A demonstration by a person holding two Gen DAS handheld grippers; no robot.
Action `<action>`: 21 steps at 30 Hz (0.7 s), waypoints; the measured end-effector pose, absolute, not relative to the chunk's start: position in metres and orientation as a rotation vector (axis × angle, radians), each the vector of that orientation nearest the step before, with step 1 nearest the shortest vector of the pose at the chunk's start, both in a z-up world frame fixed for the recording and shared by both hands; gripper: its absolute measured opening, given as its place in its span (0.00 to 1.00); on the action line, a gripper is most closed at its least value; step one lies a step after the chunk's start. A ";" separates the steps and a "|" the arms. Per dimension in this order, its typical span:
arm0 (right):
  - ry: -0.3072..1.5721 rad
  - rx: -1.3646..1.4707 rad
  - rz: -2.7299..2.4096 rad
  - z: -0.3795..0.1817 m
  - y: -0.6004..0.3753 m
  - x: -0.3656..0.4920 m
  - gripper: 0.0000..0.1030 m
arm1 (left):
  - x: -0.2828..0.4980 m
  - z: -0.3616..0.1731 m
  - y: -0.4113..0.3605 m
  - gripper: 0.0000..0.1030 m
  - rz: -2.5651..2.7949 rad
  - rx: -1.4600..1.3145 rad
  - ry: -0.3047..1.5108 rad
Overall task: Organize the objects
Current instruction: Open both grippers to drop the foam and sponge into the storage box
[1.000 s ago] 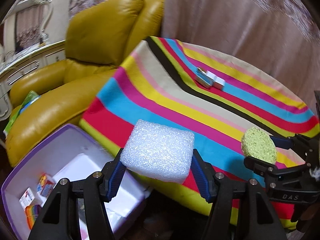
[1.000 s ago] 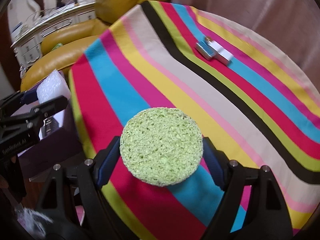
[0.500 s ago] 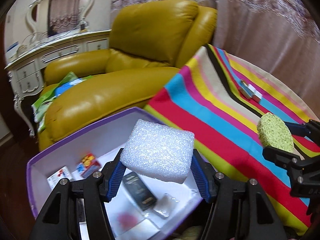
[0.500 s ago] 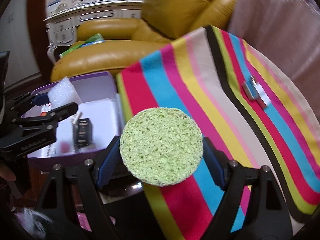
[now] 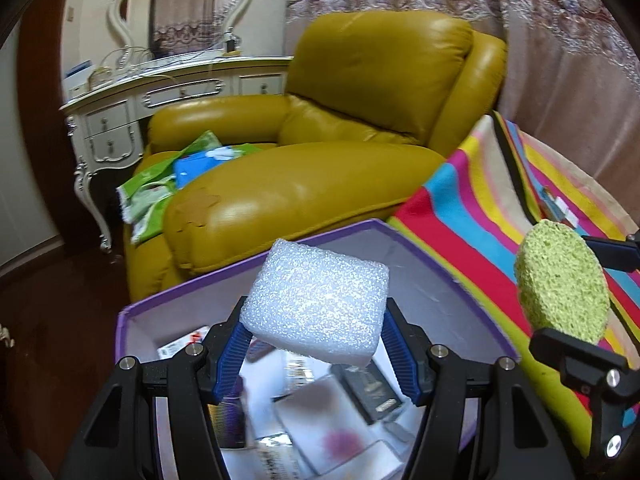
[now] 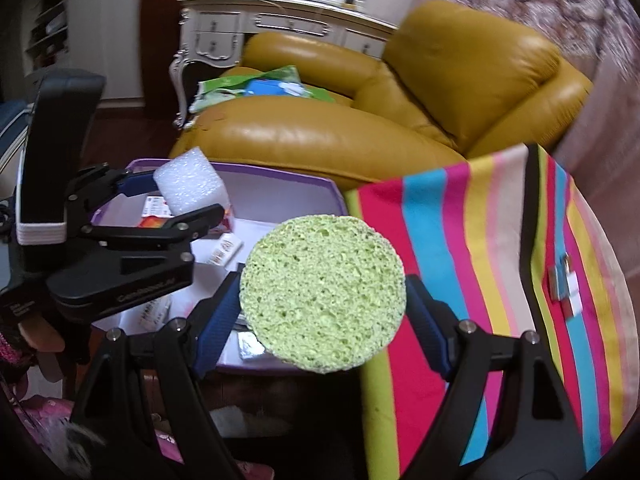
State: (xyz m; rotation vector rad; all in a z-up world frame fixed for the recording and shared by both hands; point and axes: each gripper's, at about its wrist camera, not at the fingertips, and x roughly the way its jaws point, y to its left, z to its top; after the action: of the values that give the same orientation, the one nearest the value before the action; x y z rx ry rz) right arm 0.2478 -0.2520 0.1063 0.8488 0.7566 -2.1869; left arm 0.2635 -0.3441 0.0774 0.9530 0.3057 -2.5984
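Observation:
My left gripper (image 5: 316, 344) is shut on a white foam block (image 5: 320, 300) and holds it above the open purple box (image 5: 248, 268). From the right wrist view the same foam block (image 6: 188, 184) hangs over the box's (image 6: 280, 178) left part. A round green sponge (image 6: 323, 294) is clamped in my right gripper (image 6: 323, 312), over the box's right edge beside the striped tablecloth (image 6: 480, 240). In the left wrist view that sponge (image 5: 560, 280) shows at the right. The box holds several small packages.
A mustard leather armchair (image 5: 360, 120) stands right behind the box, with green and blue packets (image 5: 168, 176) on its seat. A small box set (image 6: 566, 284) lies on the tablecloth at the right. A white dresser (image 5: 140, 100) is at the back left.
Both grippers swung left from over the striped table toward the purple box, each keeping its grip. The box and armchair now fill the views, and the table has slid to the right.

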 end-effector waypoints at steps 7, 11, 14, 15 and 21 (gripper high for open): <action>0.751 0.831 -2.124 0.095 -0.271 0.253 0.80 | 0.265 0.068 -0.364 0.62 -2.528 0.964 0.286; 0.682 0.884 -2.108 0.090 -0.268 0.248 0.82 | 0.262 0.065 -0.368 0.84 -2.417 0.964 0.211; 0.672 0.933 -2.142 0.096 -0.259 0.242 0.82 | 0.265 0.071 -0.369 0.84 -2.374 0.921 0.182; 0.664 0.939 -2.160 0.103 -0.253 0.240 0.82 | 0.265 0.073 -0.369 0.85 -2.375 0.903 0.182; 0.590 0.941 -2.283 0.146 -0.216 0.230 0.92 | 0.260 0.089 -0.351 0.92 -2.412 0.849 0.121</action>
State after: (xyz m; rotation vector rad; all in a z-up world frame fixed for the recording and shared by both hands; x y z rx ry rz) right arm 0.2300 -0.2161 0.1464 0.9408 0.5903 -2.2833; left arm 0.2595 -0.3507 0.0892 0.8489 0.1207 -2.4124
